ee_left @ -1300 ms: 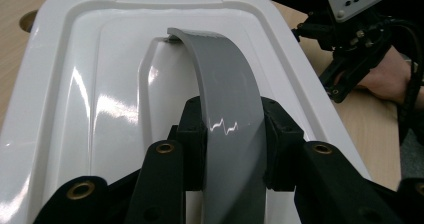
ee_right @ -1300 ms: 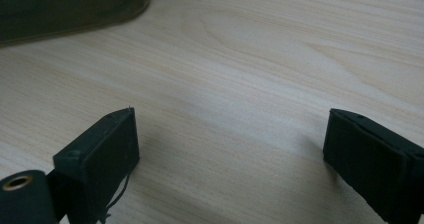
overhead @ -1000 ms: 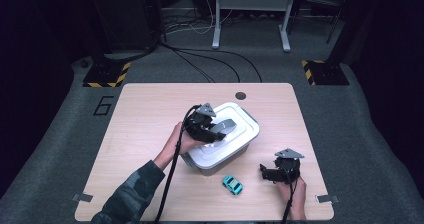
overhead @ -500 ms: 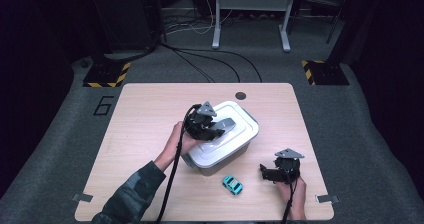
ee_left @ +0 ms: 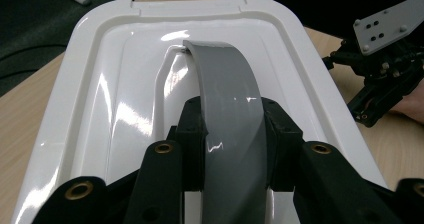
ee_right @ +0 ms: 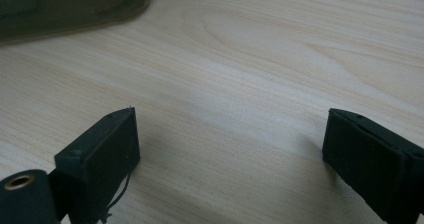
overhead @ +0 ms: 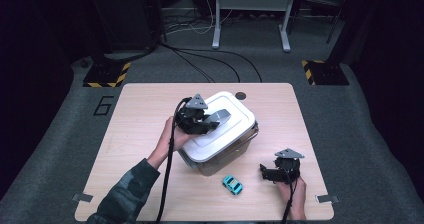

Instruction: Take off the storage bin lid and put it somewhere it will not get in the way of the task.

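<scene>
A white lid [overhead: 227,129] with a grey arched handle [overhead: 222,115] sits tilted over a grey box [overhead: 220,159] at the table's middle. My left gripper [overhead: 207,121] is shut on that handle; in the left gripper view the black pads [ee_left: 192,134] press both sides of the handle [ee_left: 230,99] above the glossy lid [ee_left: 120,99]. My right gripper [overhead: 267,174] rests low near the front right edge, open, with bare wood between its jaws [ee_right: 230,149]. A small teal toy car [overhead: 232,185] lies in front of the box, left of the right gripper.
The wooden table [overhead: 135,114] has bare room at the left and back. A dark round hole [overhead: 241,95] sits near its far edge. The box's corner [ee_right: 65,4] shows ahead of the right gripper. Cables trail from both grippers.
The left gripper has risen a little with the handle in it, and the lid now sits tilted above the box. The right gripper has kept still.
</scene>
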Tool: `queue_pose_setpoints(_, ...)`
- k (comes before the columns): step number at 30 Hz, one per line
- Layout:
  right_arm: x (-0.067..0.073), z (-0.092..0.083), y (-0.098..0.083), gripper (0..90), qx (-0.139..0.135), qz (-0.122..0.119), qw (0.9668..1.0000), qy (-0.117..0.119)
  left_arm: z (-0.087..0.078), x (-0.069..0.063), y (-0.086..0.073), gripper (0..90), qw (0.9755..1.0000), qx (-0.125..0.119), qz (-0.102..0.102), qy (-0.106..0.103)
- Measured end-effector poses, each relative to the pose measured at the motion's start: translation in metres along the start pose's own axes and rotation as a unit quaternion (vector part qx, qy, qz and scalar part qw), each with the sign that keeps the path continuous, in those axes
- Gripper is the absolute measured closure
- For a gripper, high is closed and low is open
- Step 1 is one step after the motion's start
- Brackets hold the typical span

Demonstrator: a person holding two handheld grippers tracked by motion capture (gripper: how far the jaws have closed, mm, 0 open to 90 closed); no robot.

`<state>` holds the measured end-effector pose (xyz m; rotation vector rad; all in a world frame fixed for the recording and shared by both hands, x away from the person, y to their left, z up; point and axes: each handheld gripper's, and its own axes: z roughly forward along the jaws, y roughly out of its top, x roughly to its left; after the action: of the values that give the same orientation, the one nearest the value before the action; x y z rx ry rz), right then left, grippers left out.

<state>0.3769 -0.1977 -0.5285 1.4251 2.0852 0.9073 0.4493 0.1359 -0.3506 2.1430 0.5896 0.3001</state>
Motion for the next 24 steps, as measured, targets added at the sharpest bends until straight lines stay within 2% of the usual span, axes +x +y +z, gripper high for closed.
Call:
queue_pose_setpoints(11, 0.000, 0.000, 0.000, 7.0, 0.001, 0.001, 1.0000, -0.001, -0.026, 0.012, 0.002, 67.1, 0.9996, -0.009, 0.000, 0.026)
queue_pose_setpoints(20, 0.000, 0.000, 0.000, 6.6, 0.002, 0.002, 1.0000, 0.000, -0.045, 0.027, -0.005, 67.1, 0.9985, -0.017, -0.015, 0.051)
queue_pose_setpoints(24, 0.000, 0.000, 0.000, 6.6, 0.002, 0.002, 1.0000, 0.000, -0.056, 0.036, -0.010, 67.0, 0.9973, -0.023, -0.028, 0.065)
